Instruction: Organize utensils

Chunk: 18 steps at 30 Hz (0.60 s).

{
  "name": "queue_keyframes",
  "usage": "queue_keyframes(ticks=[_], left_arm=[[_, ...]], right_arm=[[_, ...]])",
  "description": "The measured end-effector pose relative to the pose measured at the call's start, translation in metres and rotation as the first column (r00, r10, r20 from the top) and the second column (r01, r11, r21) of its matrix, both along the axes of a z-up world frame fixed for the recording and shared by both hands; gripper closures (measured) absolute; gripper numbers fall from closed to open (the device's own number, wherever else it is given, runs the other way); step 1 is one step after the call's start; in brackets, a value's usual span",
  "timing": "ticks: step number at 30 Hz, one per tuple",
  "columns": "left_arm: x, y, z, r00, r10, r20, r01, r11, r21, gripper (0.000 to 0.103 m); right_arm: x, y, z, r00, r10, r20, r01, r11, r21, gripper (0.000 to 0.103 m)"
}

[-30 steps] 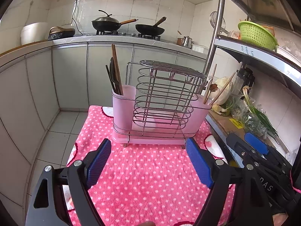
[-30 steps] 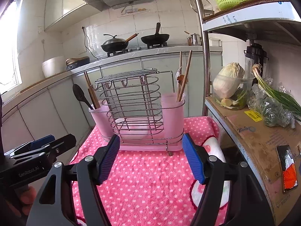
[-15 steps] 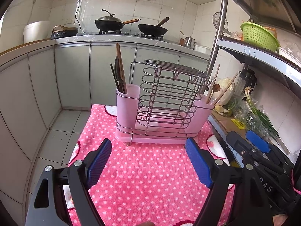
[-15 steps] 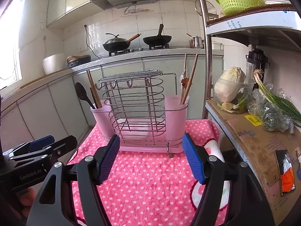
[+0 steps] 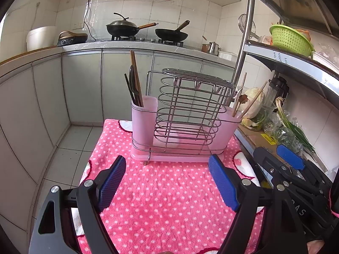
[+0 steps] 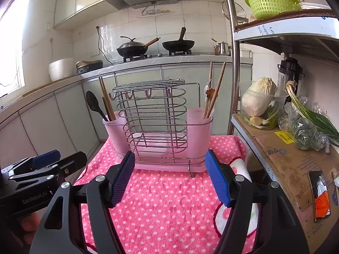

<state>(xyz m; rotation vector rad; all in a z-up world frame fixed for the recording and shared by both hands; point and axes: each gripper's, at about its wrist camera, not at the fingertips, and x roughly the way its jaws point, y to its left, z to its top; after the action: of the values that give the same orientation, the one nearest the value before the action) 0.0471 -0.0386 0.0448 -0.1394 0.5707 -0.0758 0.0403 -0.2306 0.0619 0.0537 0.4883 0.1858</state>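
Since a second ago both of my views have pulled back a little and tipped upward: the pink utensil holder (image 5: 186, 127) now sits higher and slightly smaller in frame, with more polka-dot cloth (image 5: 169, 201) showing in front of it.

My left gripper (image 5: 167, 182) stands wide apart with nothing between its blue pads, and my right gripper (image 6: 169, 175) is likewise spread and empty. Both hover over the cloth, short of the holder, pointing straight at its wire rack (image 6: 152, 118).

All the utensils I can see stand in the two end cups. In the left cup, upper centre-left of the left view, are brown chopsticks (image 5: 135, 78) and a black spoon (image 6: 94, 104), their long axes near vertical and leaning slightly left. In the right cup, right of centre in the right view, a second bundle of chopsticks (image 6: 216, 89) leans to the upper right beside what looks like a small ladle, too thin to make out.

No loose utensil lies on the cloth. That fits either everything already sorted into the cups, or a mixed holder waiting to be re-sorted; I can't tell which.

The relation that matters: every handle rises upright, ahead of and above both grippers. The left cup lies nearer my left gripper, the right cup nearer my right.
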Motion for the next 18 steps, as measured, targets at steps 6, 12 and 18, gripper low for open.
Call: queue_keyframes(ticks=[6, 12, 18], left_arm=[[-0.0005, 0.0003, 0.0003, 1.000, 0.001, 0.003, -0.001, 1.000, 0.001, 0.024], [-0.0009, 0.0001, 0.0005, 1.000, -0.001, 0.004, 0.001, 1.000, 0.002, 0.024], [-0.0013, -0.0008, 0.0003, 1.000, -0.001, 0.006, 0.001, 1.000, 0.005, 0.024]], right_arm=[[-0.0007, 0.0015, -0.0005, 1.000, 0.003, 0.000, -0.003, 1.000, -0.004, 0.034], [-0.0010, 0.0019, -0.0010, 1.000, 0.003, 0.001, -0.003, 1.000, -0.004, 0.034], [-0.0002, 0.0006, -0.0011, 1.000, 0.000, 0.001, 0.000, 1.000, -0.003, 0.034]])
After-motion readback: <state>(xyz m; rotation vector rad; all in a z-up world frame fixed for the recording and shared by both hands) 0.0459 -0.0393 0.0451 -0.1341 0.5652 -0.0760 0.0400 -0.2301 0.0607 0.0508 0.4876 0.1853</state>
